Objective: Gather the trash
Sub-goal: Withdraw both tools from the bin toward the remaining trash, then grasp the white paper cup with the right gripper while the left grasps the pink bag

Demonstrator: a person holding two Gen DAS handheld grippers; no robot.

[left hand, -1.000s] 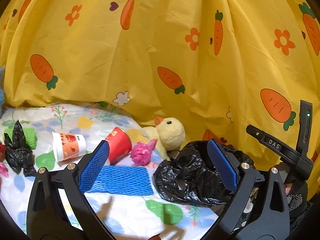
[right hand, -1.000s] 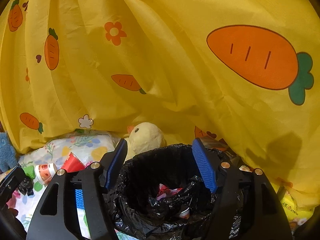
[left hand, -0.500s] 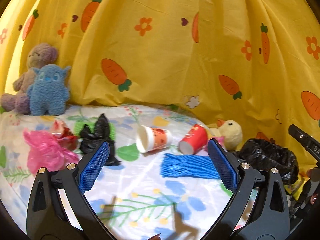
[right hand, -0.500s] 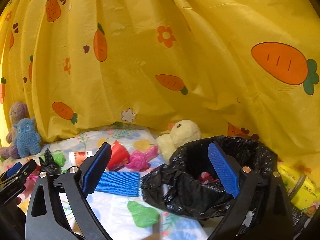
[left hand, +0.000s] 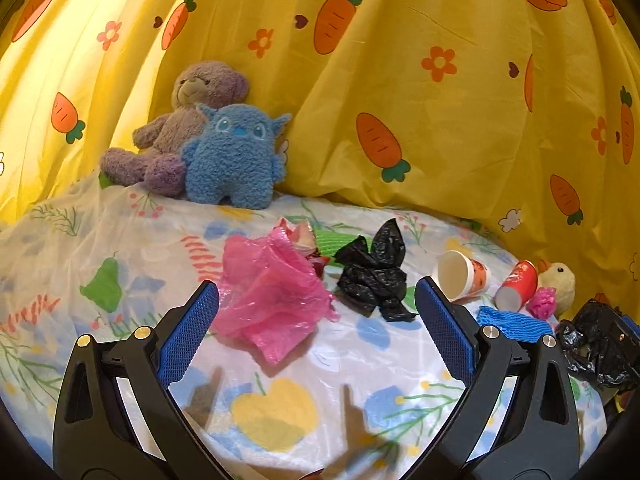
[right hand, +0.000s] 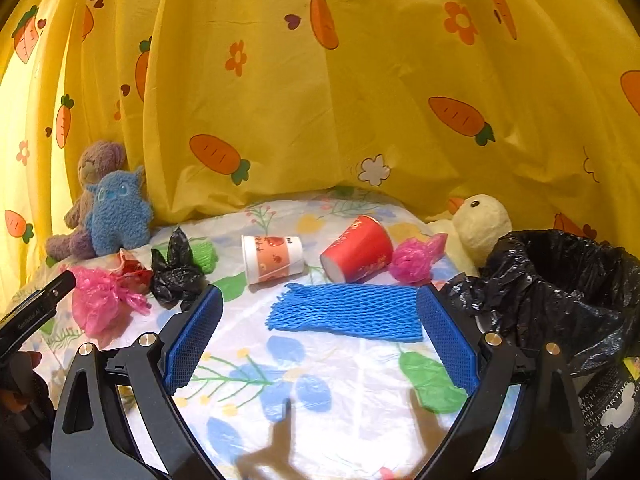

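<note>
With both the left gripper (left hand: 316, 320) and right gripper (right hand: 320, 328) wide and empty, drop left over the near pink bag (left hand: 272, 300), pinching bunched film, not tablecloth (left hand: 280, 408).

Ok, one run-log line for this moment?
left gripper: open, facing pink bag | right gripper: open, facing blue foam net | bin: right

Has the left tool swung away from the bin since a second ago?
Yes. The left tool has swung left: the black bin bag, earlier between its fingers, now sits at the right edge, and the pink plastic bag lies ahead.
</note>
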